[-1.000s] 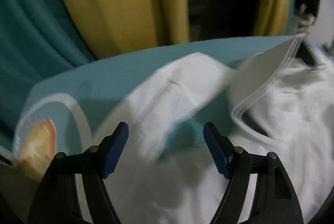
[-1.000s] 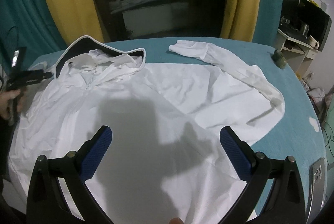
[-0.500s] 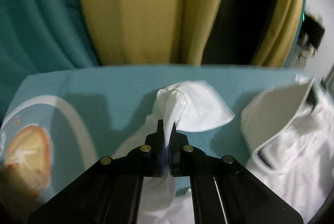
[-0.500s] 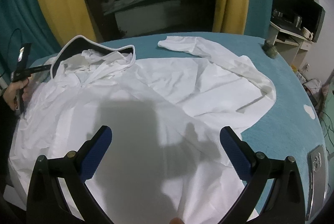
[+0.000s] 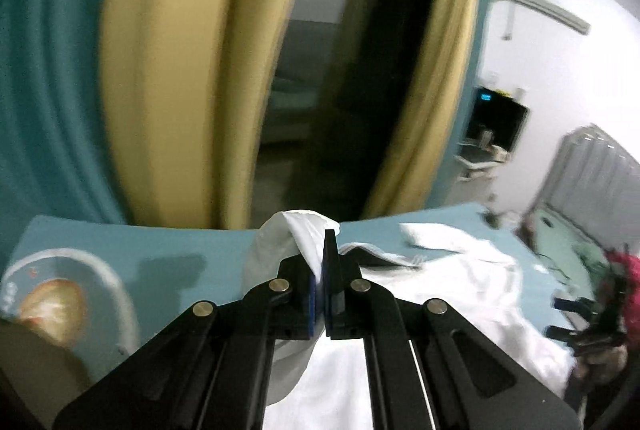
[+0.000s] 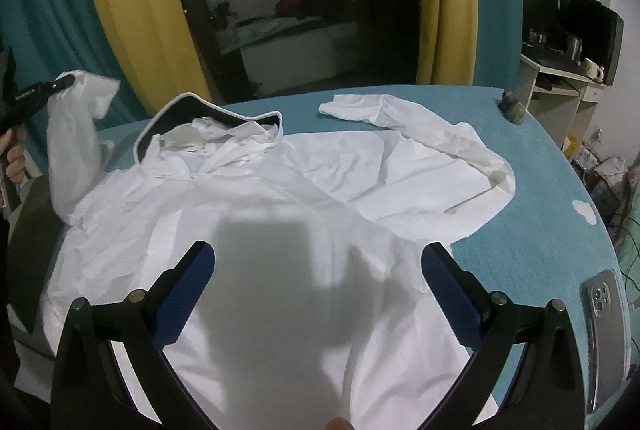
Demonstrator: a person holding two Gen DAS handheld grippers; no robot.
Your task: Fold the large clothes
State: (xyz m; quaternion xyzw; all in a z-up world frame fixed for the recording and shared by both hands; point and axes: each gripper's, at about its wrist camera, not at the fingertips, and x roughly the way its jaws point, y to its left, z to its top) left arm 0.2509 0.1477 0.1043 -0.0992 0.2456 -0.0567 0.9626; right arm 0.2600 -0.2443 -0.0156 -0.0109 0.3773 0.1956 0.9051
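The white hooded jacket (image 6: 280,213) is spread flat on the teal desk (image 6: 540,230), hood (image 6: 208,125) toward the window, and nothing is seen folded yet. One sleeve (image 5: 280,242) is clamped in the left gripper (image 5: 320,294) and held above the desk beside the hood; the right gripper (image 6: 320,294) is held with jaws apart, empty, over the hem.

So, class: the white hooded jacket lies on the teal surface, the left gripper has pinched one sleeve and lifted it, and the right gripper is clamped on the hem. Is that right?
Not quite. The right gripper is open, hovering over the white hooded jacket and holding nothing, as the right wrist view shows. The left gripper does pinch the lifted sleeve above the teal surface.
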